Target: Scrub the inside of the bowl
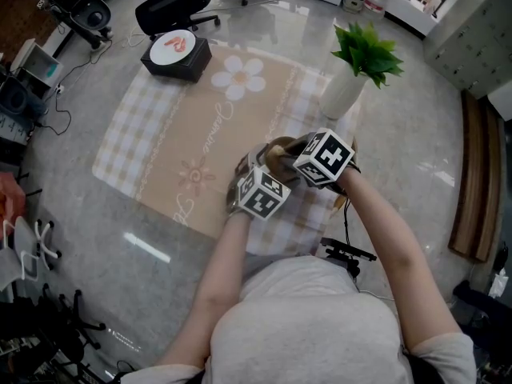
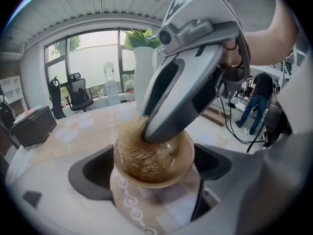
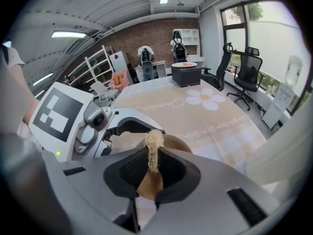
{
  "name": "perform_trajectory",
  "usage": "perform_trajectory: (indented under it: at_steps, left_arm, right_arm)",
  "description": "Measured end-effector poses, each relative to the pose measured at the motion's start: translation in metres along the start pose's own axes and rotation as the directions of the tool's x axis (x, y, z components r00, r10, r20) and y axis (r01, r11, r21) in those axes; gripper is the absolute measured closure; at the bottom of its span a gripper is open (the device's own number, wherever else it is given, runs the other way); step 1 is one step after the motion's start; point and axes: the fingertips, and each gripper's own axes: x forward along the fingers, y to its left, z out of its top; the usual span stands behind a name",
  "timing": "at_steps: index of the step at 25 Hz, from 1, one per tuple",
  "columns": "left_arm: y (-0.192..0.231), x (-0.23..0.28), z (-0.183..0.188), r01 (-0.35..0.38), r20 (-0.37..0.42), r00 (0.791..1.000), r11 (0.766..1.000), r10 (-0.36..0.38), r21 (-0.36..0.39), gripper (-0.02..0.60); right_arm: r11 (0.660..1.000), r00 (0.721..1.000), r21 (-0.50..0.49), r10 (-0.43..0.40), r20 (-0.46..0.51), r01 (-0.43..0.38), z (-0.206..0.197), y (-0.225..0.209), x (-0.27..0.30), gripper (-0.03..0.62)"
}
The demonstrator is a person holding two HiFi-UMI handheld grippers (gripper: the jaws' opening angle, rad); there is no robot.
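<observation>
A brown bowl is tipped up over the beige checked cloth. My left gripper is shut on the bowl, one jaw on each side of its rim. A straw-coloured fibre scrubber lies inside the bowl. My right gripper reaches down into the bowl and presses on the scrubber. In the right gripper view, my right gripper is shut on the scrubber, with the bowl just behind it. The two marker cubes nearly touch in the head view, the left gripper beside the right gripper.
A white vase with a green plant stands just beyond the bowl to the right. A black box with a red and white top sits at the cloth's far left corner. Office chairs stand behind. A black clamp and cable lie near my right elbow.
</observation>
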Motion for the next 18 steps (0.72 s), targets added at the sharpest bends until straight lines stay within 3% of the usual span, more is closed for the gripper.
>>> perform_trajectory:
  at_steps: [6,18]
  left_arm:
    - [0.0,0.0,-0.001,0.0,-0.007,1.0,1.0,0.0,-0.001,0.064]
    - [-0.001,0.0,-0.001,0.004,-0.007,1.0,1.0,-0.004,-0.003,0.064]
  right_arm:
    - [0.987,0.988,0.041,-0.157,0.007,0.156,-0.005,-0.03,-0.006,0.536]
    - [0.981,0.979,-0.007,-0.196,-0.058,0.196,-0.024,-0.04,-0.02,0.536]
